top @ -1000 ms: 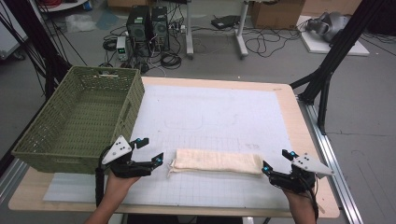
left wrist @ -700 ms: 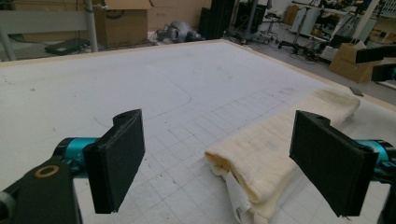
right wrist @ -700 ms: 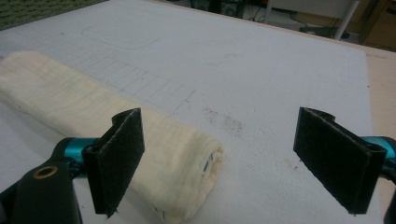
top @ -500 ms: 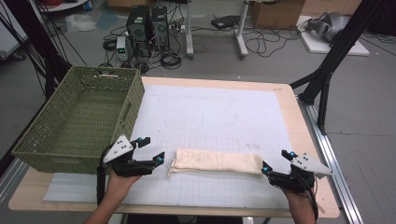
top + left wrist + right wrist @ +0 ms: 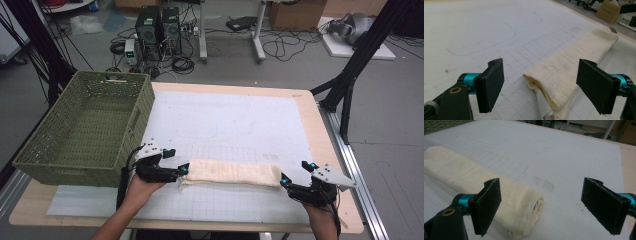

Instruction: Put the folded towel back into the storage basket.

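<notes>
High view, left gripper (image 5: 184, 171) nudged closer to folded towel (image 5: 232, 173), right gripper (image 5: 283, 181) unmoved, both fingers spread open

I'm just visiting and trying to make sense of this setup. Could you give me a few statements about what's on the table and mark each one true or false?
1. A folded cream towel lies between the left gripper and the right gripper. True.
2. The left gripper is clamped shut on the towel. False: its jaws stand wide open around the towel's end.
3. The green basket sits at the table's left edge. True.
4. The towel lies inside the basket. False: it lies on the white mat.
5. The right gripper is open. True.
</notes>
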### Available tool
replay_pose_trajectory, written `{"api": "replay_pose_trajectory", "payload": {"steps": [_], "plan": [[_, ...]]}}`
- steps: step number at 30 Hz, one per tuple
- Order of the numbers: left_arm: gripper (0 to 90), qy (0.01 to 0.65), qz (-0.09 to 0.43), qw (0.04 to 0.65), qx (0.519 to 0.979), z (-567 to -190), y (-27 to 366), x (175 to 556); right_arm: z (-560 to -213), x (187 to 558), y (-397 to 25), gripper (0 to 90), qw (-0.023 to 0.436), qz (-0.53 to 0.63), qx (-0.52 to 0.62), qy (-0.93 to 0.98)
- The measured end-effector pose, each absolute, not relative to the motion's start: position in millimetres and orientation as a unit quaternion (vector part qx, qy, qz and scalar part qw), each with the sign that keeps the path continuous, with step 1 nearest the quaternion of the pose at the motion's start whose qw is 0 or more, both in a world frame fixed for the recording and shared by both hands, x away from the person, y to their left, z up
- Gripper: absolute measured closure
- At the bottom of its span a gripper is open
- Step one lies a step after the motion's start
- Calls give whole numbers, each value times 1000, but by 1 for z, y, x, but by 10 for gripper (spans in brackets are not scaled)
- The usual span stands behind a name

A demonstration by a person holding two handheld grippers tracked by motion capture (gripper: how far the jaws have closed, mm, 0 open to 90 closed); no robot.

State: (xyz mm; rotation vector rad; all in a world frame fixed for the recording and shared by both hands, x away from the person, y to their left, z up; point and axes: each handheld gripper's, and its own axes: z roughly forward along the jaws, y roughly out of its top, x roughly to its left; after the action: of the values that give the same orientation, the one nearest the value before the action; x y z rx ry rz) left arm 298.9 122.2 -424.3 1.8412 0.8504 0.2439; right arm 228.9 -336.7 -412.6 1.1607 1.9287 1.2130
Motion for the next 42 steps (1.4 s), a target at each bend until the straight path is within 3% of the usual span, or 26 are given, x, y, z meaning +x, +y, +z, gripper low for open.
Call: {"api": "replay_pose_trajectory", "payload": {"steps": [20,32,35,42], "plan": [[265,381,93,449,803,-441,101,311,-414,229,-338,152,291,447,435,725],[397,353,119,401,837,-446,89,308,-414,229,-338,153,288,448,436,726],[472,342,111,405,841,-445,88,307,-414,229,-338,153,287,448,437,725],[778,339,55,422,839,-445,88,308,-415,230,-338,153,287,447,438,725]]}}
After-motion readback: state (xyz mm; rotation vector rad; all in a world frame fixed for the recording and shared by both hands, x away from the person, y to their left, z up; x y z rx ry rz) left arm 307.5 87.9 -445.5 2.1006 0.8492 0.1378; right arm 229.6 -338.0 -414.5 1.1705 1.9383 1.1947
